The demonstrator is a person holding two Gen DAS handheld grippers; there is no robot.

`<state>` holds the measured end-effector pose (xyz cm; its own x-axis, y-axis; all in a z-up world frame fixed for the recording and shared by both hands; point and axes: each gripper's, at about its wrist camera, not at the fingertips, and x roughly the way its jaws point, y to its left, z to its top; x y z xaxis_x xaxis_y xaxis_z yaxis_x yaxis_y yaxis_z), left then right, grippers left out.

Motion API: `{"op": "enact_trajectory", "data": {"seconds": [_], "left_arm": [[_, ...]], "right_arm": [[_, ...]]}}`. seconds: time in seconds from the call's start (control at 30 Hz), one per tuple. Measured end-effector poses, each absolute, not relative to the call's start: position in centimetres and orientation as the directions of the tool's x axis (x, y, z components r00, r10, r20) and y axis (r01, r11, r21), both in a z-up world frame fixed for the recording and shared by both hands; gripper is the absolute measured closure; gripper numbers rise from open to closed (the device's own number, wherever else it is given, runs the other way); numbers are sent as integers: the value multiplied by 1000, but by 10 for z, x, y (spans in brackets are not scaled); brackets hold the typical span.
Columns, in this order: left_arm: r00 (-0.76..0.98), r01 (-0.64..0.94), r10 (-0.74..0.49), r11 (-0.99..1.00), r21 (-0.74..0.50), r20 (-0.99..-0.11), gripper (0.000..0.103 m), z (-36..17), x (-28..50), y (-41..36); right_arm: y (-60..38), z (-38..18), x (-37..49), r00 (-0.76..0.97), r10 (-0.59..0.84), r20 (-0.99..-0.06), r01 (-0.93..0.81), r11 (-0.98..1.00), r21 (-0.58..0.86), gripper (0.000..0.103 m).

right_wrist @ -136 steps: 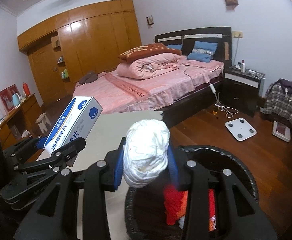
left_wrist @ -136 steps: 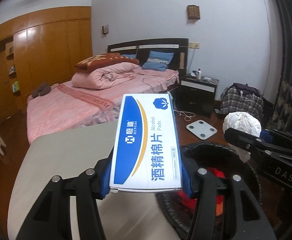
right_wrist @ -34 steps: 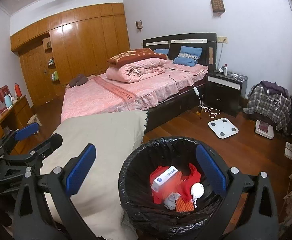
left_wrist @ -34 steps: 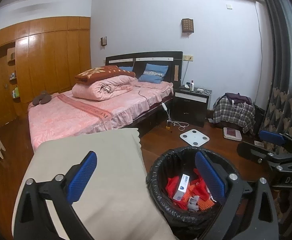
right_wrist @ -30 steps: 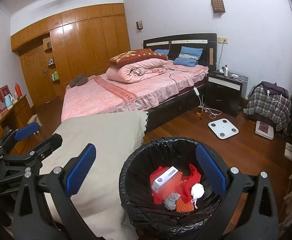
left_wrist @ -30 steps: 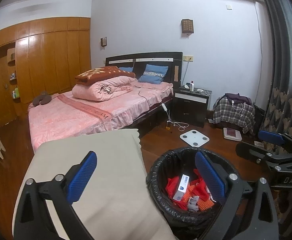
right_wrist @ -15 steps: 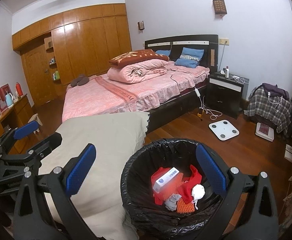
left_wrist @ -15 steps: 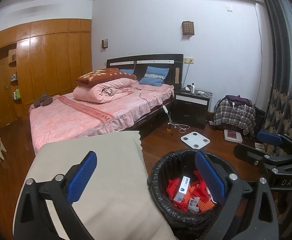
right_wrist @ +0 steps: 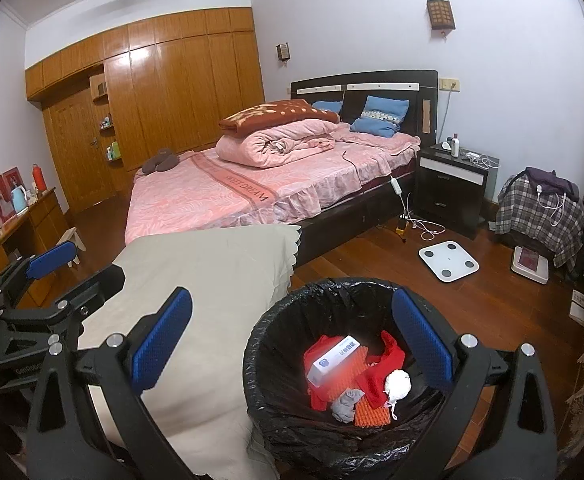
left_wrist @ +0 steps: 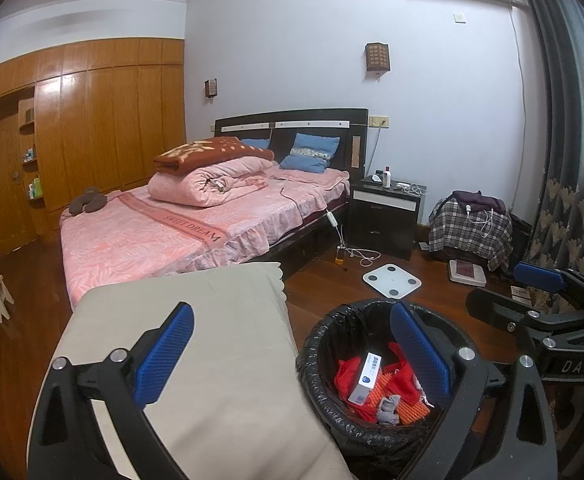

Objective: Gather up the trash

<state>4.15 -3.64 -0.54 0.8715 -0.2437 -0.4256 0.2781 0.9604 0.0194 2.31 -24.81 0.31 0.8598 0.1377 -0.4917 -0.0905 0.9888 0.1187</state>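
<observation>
Right wrist view: both the right gripper (right_wrist: 292, 332) and left gripper (left_wrist: 290, 350) gape wide and empty above the round black-lined trash bin (right_wrist: 276, 320). A white-and-blue cardboard box (right_wrist: 333, 359) and a white crumpled paper wad (right_wrist: 398, 385) lie inside on red scraps (drop step looks done). Next likely calls for finding more trash, though none shows on the beige cloth-covered table (right_wrist: 212, 280).

1. I am looking into a home bedroom: a bed (right_wrist: 276, 188) with pink bedding is standing against the wall.
2. A wooden wardrobe (right_wrist: 164, 92) is lining the far side.
3. A nightstand (left_wrist: 385, 216) is sitting beside the bed.
4. A scale (right_wrist: 448, 260) is lying on the wood floor.
5. A curtain (left_wrist: 571, 152) is hanging at right.
</observation>
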Motion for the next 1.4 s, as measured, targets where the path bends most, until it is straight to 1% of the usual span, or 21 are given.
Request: {"op": "enact_trajectory", "data": {"seconds": [1.4], "left_arm": [[872,278,-243,960,20,-425,6,-6,41,-36]], "right_arm": [[-244,4,23,859,138,-493,-90,989,120,6]]}}
